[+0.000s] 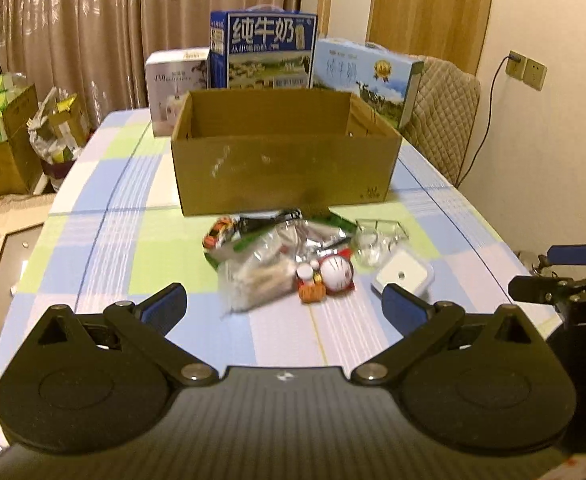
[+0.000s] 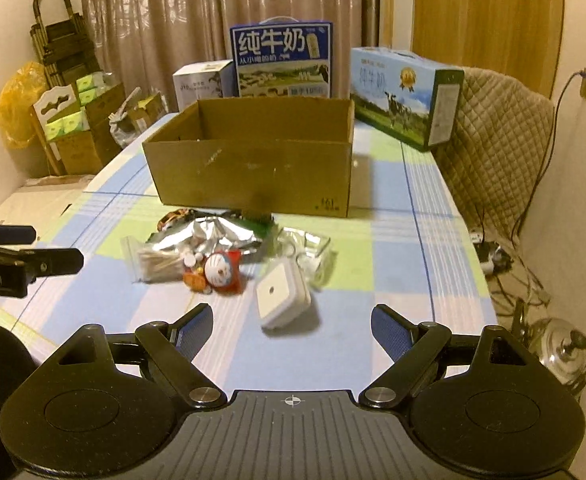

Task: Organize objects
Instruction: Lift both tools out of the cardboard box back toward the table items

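On checked tablecloth [image 1: 105,216]: cardboard box [image 1: 283,172], small clutter before it; left gripper [image 1: 285,308] and right gripper [image 2: 293,328] both spread wide, empty.

You have before you: one open cardboard box [image 2: 253,172]; three printed cartons behind it, one dark blue [image 2: 281,60], one light blue [image 2: 405,100], one white [image 2: 201,80]; one white square container [image 2: 283,296]; one round cartoon figure [image 2: 221,270]; one silver foil bag [image 2: 217,234]; one clear bag of sticks [image 2: 157,264]; two grippers.
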Action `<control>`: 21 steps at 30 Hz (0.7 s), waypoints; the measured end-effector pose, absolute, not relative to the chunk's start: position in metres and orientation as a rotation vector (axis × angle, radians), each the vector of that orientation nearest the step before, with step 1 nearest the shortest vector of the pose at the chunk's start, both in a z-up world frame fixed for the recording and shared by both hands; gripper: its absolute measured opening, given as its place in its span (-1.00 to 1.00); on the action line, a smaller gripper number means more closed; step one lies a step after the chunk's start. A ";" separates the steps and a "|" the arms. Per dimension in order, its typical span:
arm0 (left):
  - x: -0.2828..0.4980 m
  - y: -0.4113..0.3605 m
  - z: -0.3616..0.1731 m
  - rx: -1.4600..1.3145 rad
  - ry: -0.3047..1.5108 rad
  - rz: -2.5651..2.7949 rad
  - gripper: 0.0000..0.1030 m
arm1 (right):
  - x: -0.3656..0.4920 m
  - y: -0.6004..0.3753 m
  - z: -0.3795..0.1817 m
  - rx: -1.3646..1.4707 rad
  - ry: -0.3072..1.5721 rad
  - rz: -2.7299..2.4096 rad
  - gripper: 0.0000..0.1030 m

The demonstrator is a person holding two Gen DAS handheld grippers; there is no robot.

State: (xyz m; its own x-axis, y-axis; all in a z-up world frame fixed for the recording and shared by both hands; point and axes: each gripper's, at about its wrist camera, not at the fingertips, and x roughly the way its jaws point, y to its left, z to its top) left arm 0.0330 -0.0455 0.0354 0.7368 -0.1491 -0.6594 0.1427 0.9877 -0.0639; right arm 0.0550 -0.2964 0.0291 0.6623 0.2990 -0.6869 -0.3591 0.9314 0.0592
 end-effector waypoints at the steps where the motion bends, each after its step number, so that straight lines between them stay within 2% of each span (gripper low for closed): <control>1: 0.031 -0.046 0.034 -0.011 0.727 -0.161 0.98 | 0.053 -0.296 0.028 -0.084 0.764 0.373 0.63; 21: 0.031 -0.041 0.022 0.015 0.738 -0.153 0.98 | 0.051 -0.295 0.014 -0.094 0.781 0.377 0.63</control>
